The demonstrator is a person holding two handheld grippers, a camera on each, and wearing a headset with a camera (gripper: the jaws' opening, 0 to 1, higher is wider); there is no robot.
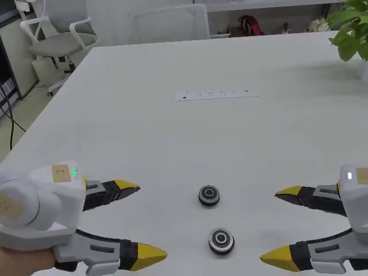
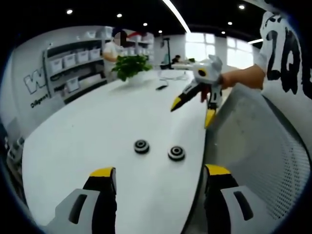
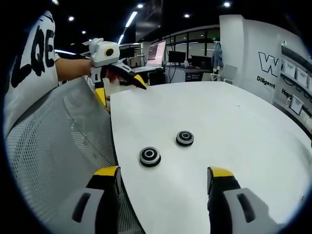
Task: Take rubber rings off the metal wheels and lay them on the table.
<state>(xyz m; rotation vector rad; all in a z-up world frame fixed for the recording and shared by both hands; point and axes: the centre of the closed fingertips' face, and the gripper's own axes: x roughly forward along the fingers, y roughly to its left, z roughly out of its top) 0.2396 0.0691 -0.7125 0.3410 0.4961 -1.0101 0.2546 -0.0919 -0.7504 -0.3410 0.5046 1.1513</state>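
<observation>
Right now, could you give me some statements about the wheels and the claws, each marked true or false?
1. Two wheels, the far wheel and the near wheel, lie on the table. True.
2. The wheels are stacked. False: they lie apart.
3. The left claw is shut on a wheel. False: it is open and holds nothing.
4. The right claw is open. True.

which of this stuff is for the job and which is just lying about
For the job: far wheel, near wheel, left gripper, right gripper, both grippers open.
Lying about: socket strip, plant, office chair.
</observation>
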